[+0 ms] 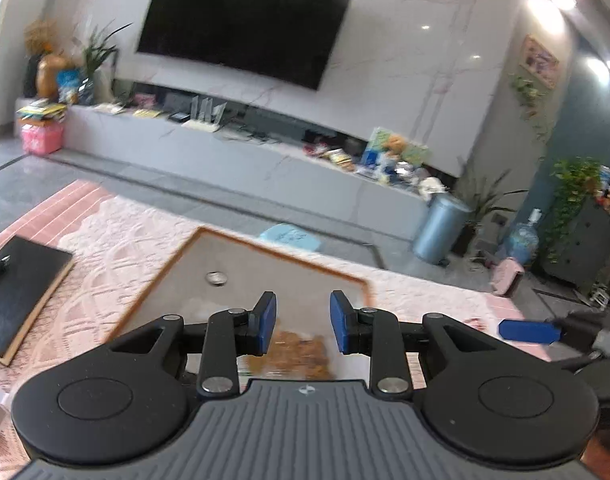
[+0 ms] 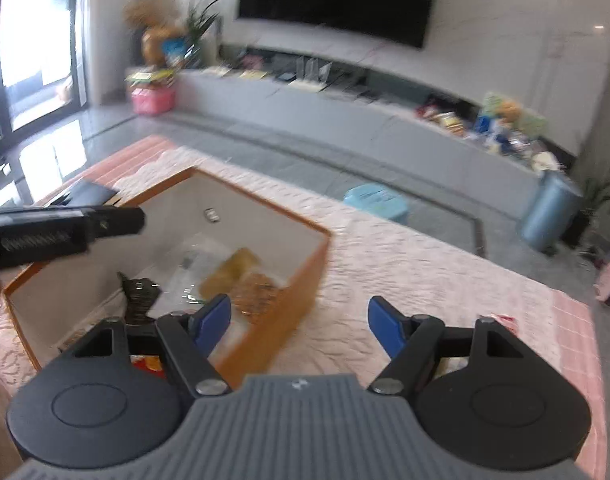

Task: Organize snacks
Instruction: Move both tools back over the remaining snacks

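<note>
Pink quilted cloth [image 2: 405,264], stitched in a raised scallop pattern, covers the near surface, with grey tiled floor and a long pale stone-look media bench [image 1: 265,160] beyond it under a big black wall screen [image 1: 241,20].

On the cloth sits an open rectangular box [image 2: 301,280] with orange-brown edges and smooth off-white inner walls. Inside it lie the snacks: a clear crinkly bag of golden-brown pieces [image 2: 253,284] against the right wall, a dark ridged packet [image 2: 139,292] to its left, and a small round silvery item [image 1: 216,278] on the box floor farther back. The bag's exact contents are blurred.

Both tools have black linkage arms and flat blue pads. The left gripper [image 1: 303,322] hangs over the box above the golden-brown bag, jaws apart with nothing between them. The right gripper [image 2: 299,322] straddles the box's near right wall, jaws spread wide and empty.

A flat black board [image 1: 21,288] with a pale wooden edge lies on the cloth, left of the box.
</note>
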Demonstrator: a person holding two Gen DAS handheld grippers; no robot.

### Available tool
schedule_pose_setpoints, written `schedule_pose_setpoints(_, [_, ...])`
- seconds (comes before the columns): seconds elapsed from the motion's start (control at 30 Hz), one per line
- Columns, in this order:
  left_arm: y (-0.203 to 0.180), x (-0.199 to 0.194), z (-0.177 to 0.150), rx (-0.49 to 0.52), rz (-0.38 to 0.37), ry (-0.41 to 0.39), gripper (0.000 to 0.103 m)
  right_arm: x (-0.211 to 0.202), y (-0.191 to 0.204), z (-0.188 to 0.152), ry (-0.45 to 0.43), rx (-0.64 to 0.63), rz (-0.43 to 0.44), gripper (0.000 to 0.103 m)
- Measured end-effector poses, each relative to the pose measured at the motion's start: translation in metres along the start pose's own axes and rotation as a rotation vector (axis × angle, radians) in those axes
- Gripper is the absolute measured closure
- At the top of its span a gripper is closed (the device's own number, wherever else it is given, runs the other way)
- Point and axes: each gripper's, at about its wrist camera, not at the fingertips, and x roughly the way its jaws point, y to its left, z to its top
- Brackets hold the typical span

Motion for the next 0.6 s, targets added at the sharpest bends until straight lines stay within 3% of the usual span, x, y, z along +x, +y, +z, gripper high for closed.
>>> schedule_pose_setpoints(0.17, [-0.043, -0.003, -0.005, 0.072, -0.074, 0.042, 0.07, -0.029, -0.03, -0.04, -0.061, 0.076, -0.067, 0.03])
schedule_pose_setpoints(0.33, [-0.08, 0.005, -0.02, 0.109, -0.12, 0.082, 0.07, -0.048, -0.059, -0.078, -0.059, 0.143, -0.181, 0.03])
schedule_pose_setpoints(0.6, [-0.131, 0.045, -0.053, 0.187, -0.153, 0.237, 0.07, -0.074, -0.114, -0.122, -0.059, 0.326, -0.276, 0.03])
